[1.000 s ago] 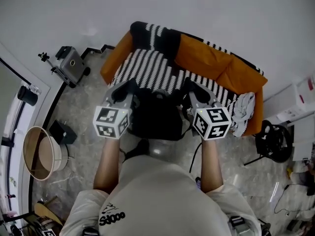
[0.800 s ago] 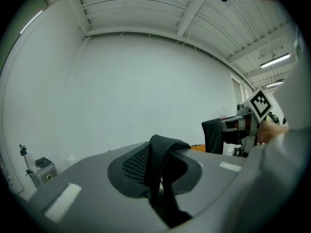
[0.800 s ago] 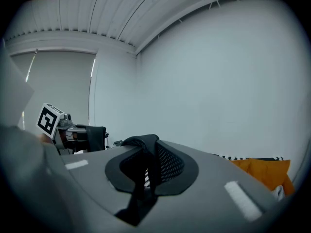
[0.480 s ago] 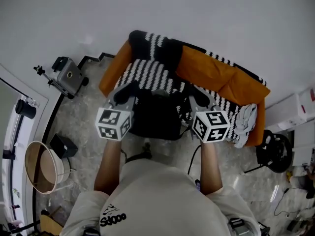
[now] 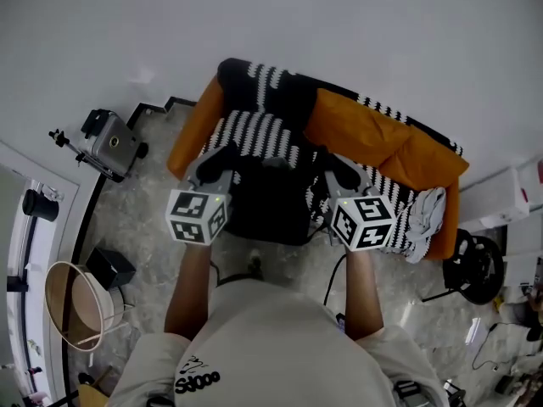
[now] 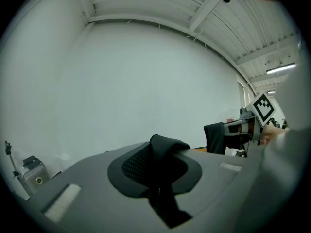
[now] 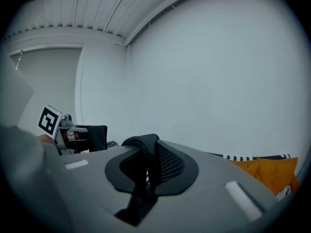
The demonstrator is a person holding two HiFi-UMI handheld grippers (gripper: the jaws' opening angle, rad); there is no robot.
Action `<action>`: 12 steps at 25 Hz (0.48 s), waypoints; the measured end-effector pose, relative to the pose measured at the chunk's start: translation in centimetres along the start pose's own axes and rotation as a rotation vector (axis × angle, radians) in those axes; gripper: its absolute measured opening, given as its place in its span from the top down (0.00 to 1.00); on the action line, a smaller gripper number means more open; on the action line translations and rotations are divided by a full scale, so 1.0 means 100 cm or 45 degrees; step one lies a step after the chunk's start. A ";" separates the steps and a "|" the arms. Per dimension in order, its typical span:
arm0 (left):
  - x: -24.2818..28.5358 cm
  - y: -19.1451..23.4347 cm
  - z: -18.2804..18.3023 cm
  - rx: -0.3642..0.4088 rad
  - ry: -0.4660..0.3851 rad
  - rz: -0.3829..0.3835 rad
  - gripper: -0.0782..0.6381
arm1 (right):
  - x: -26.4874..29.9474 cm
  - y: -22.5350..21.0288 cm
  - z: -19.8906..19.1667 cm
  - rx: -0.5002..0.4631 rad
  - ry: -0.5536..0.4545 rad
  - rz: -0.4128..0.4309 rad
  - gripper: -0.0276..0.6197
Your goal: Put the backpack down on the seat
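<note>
A black backpack [image 5: 270,206] hangs between my two grippers, in front of the sofa's striped seat [image 5: 254,130]. The orange sofa [image 5: 373,130] stands against the white wall. My left gripper [image 5: 219,161] is shut on a black backpack strap [image 6: 163,152], which is pinched between its jaws. My right gripper [image 5: 335,166] is shut on the other strap [image 7: 143,149] in the same way. In the left gripper view the left gripper [image 6: 160,181] points up at the wall. In the right gripper view the right gripper [image 7: 145,176] points up too, with an orange cushion [image 7: 267,171] at the lower right.
A grey-white cloth [image 5: 422,214] lies at the sofa's right end. On the left floor are a grey device on a stand [image 5: 109,142], a small black box [image 5: 110,267] and a round basket [image 5: 81,303]. A black frame [image 5: 478,265] and white boxes [image 5: 509,197] are at the right.
The head view has drifted a little, and the sofa sits slightly lower in the picture. Both grippers still hold the backpack between them at about the same spacing.
</note>
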State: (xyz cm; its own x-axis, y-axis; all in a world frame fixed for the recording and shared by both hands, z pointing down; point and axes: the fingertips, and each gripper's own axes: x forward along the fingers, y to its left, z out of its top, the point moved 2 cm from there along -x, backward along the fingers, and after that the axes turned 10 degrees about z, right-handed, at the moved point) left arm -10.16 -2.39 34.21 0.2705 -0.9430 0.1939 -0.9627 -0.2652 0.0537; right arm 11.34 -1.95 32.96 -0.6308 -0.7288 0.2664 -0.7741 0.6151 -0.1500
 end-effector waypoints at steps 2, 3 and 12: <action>0.012 0.006 0.000 -0.003 0.008 -0.009 0.83 | 0.010 -0.006 0.001 0.011 0.003 -0.011 0.91; 0.017 0.008 0.000 -0.002 0.013 -0.015 0.83 | 0.014 -0.009 0.001 0.017 0.005 -0.015 0.91; 0.066 0.034 0.001 -0.002 0.028 -0.059 0.83 | 0.062 -0.028 0.008 0.031 0.010 -0.048 0.91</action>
State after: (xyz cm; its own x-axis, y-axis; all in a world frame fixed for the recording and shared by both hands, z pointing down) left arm -11.64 -9.56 35.60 0.3151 -0.9249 0.2127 -0.9490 -0.3085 0.0646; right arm 9.56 -8.43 34.25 -0.6008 -0.7489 0.2795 -0.7984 0.5796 -0.1631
